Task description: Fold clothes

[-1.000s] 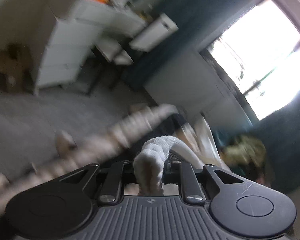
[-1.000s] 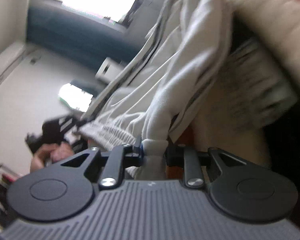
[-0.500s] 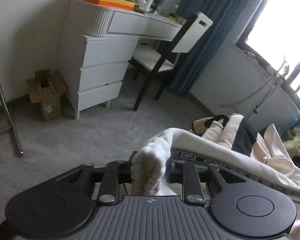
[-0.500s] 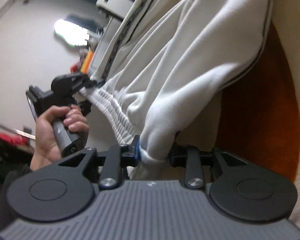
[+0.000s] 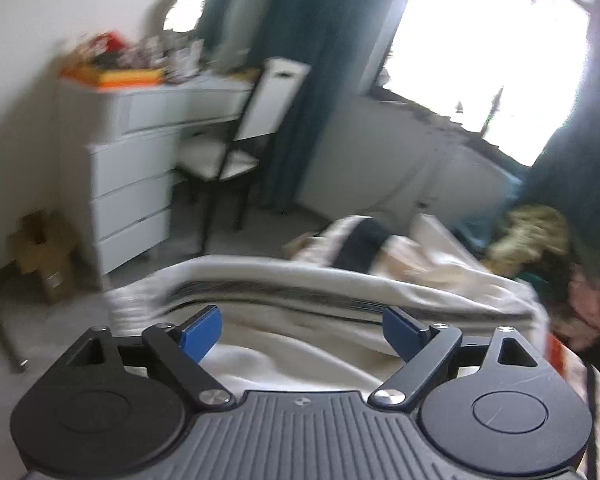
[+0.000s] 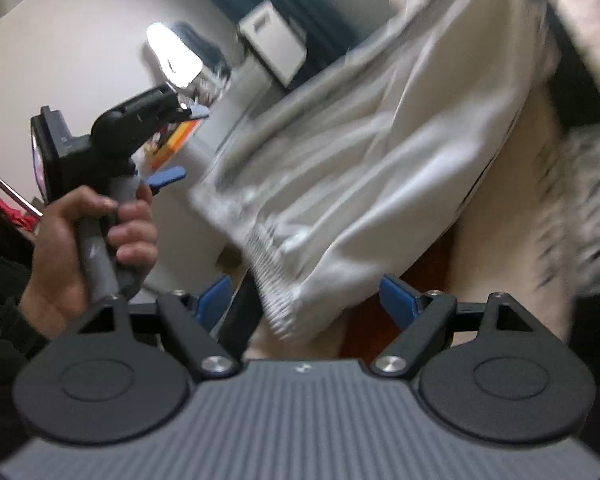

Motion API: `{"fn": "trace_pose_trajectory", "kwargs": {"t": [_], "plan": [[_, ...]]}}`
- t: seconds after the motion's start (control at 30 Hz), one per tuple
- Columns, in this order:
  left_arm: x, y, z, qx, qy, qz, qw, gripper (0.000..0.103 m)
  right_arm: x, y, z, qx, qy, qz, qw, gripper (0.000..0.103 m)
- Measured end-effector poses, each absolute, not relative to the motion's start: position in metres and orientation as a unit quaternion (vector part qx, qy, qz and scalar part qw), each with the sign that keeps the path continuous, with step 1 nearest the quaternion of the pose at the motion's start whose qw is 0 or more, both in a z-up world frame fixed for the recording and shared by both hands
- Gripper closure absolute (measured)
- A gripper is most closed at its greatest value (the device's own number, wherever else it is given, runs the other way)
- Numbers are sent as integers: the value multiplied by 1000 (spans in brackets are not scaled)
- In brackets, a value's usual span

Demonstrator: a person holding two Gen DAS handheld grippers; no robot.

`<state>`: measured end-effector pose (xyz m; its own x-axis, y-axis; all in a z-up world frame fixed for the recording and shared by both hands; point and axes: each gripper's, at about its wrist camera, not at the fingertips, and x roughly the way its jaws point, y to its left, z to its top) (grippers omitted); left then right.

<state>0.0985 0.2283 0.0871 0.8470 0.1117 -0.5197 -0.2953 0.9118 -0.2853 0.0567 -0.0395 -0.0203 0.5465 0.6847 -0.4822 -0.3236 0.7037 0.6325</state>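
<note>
Left wrist view: the left gripper has its blue pads spread wide, the jaws having just been opening, and nothing is pinched between them. The white track pants, with a dark stripe down the side, lie just ahead of and below the tips on the bed, draped across other crumpled clothes. A white dresser and a chair stand beyond on the grey floor. The frame is smeared, so whether the cloth has fully settled is hard to say.

Right wrist view: the right gripper is likewise parted, its jaws having just been opening; the ribbed elastic waistband sits between the pads but neither pad presses on it — it looks released. The pants hang and spread up to the right over an orange bedspread. On the left, the person's hand holds the other gripper's handle.

The step in hand appears to be letting go after laying the pants out. To do it well, draw both grippers straight back off the fabric so the pads do not snag and drag the waistband — then check that the legs lie flat and aligned before picking the next fold line.
</note>
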Motion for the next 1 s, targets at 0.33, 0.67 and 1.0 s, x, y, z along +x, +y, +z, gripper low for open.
{"fn": "trace_pose_trajectory", "kwargs": {"t": [0.33,0.67,1.0], "plan": [[59,26,87,-42,203,-29,978,9,6,-165,36,94,182,149,967,20],[52,-58,43,-30,158,-68,985,7,15,-234,19,86,88,69,990,20],[62,-18,-23,-35,176,-56,982,7,33,-240,-30,107,118,38,987,20]]}}
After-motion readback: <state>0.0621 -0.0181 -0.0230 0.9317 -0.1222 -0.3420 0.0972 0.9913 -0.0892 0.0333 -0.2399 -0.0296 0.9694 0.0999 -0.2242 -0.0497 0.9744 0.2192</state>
